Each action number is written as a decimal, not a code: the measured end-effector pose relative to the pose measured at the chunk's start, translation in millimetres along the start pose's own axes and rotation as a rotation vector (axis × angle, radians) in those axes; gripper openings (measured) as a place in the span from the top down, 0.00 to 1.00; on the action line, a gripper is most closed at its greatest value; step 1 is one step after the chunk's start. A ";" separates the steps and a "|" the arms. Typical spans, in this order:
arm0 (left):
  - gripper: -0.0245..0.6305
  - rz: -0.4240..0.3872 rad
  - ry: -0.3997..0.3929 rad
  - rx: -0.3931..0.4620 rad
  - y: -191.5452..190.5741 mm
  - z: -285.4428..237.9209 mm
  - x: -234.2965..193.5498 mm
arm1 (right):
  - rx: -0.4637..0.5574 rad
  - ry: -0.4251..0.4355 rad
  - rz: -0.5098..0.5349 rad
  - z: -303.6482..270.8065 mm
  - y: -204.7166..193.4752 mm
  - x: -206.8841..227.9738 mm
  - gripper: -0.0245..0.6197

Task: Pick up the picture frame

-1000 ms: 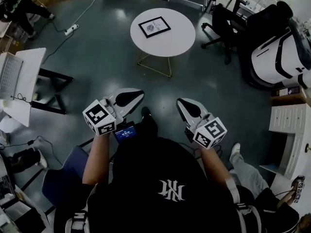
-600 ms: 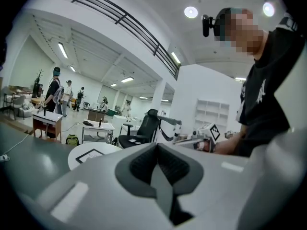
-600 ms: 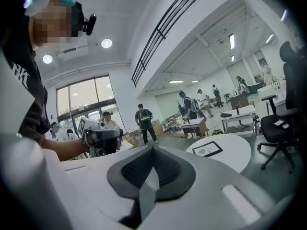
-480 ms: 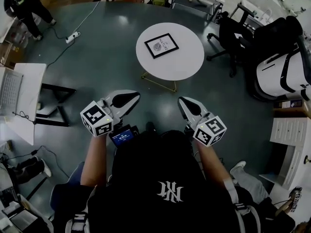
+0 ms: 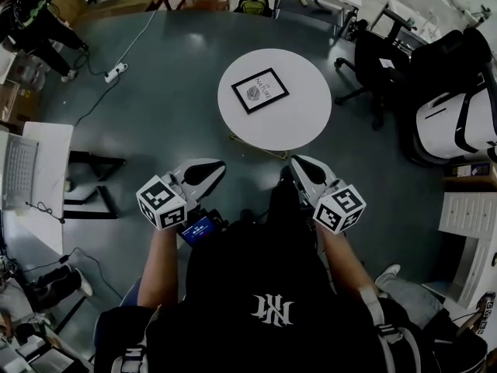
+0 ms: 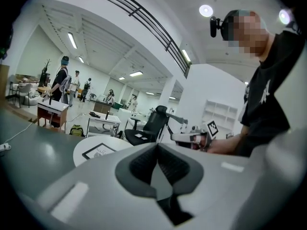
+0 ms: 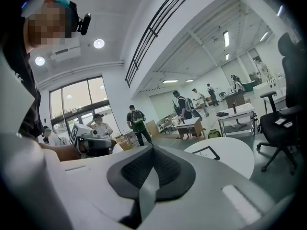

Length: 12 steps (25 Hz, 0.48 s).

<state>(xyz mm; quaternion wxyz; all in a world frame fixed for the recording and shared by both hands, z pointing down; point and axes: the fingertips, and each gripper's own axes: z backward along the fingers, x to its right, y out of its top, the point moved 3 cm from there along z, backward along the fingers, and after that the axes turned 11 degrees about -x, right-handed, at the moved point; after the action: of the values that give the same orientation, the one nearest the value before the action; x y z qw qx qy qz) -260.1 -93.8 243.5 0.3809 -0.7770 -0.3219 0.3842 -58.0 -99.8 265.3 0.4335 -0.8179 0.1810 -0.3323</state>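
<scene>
Holding left gripper (image 5: 203, 171) and right gripper (image 5: 307, 171) side by side out front, both squeezed fully together, nothing pinched in either. Pointing at 12 o'clock, just short of the round white table (image 5: 303, 123). Spotting the frame (image 5: 260, 91) lying flat up there at 12, on the table's 10 o'clock part, well apart from both grippers. Also seeing a black chair (image 5: 384, 57) at 2, a desk (image 5: 46, 146) with a laptop (image 5: 19, 169) at 9, and a power strip (image 5: 115, 71) on the floor around 11.
</scene>
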 end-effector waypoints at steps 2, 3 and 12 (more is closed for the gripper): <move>0.96 -0.001 0.000 -0.002 11.0 -16.0 -8.8 | -0.011 0.003 -0.002 -6.4 6.6 19.8 0.96; 0.96 -0.001 0.003 -0.001 16.8 -23.2 -13.5 | -0.017 0.007 -0.003 -10.1 10.3 29.5 0.96; 0.96 0.018 0.076 0.010 81.5 -91.0 -64.9 | -0.017 0.063 0.053 -37.8 78.5 119.3 0.96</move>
<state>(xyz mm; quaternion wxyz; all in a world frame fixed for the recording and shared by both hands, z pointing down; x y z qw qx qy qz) -198.8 -217.6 235.7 0.3930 -0.7920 -0.2983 0.3595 0.0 -235.6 261.6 0.4291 -0.8056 0.2191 -0.3449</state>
